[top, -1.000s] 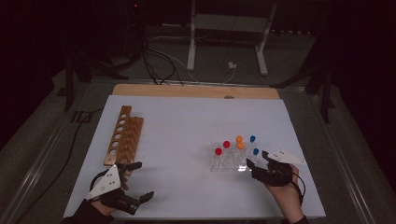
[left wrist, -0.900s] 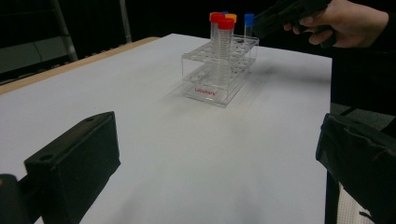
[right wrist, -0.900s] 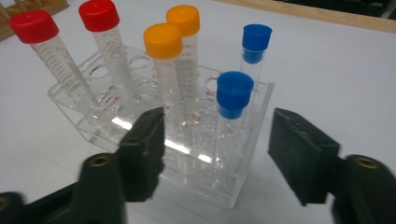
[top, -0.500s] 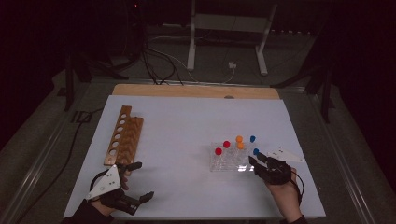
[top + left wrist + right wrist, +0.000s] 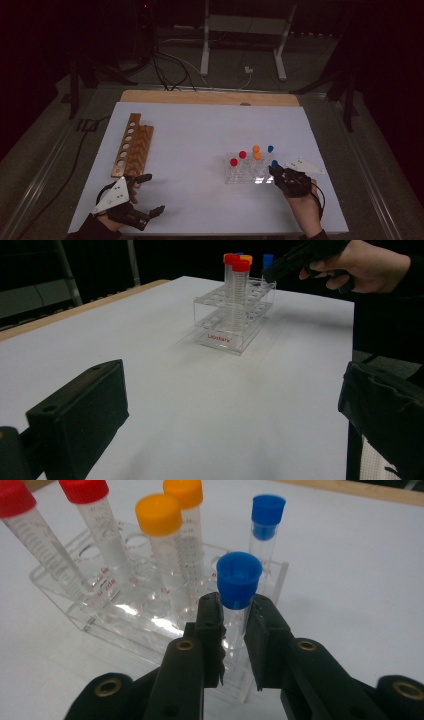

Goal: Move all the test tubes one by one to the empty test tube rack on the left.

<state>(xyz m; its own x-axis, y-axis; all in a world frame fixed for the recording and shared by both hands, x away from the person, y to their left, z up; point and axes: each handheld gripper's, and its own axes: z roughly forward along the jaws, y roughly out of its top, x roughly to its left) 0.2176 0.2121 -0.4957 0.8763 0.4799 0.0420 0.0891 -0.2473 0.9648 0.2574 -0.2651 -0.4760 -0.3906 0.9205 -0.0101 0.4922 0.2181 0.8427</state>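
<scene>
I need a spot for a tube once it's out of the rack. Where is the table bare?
Bare: the white table between the wooden hole rack and the clear plastic tube rack, and the far strip. Crowded: around the right tongs.

My right tongs [image 5: 234, 630] sit at the near right, jaws pointing away from me and a little left; they have just been closing and now pinch the blue-capped tube [image 5: 239, 587] just under its cap. My right hand [image 5: 302, 207] wraps the body from behind, wrist low over the desk [image 5: 200, 150]. My left tongs [image 5: 145, 195] rest at the near left, jaws spread wide with nothing between them, pointing right. My left hand [image 5: 117, 212] seems to lie low on the desk, though it is dim there.
</scene>
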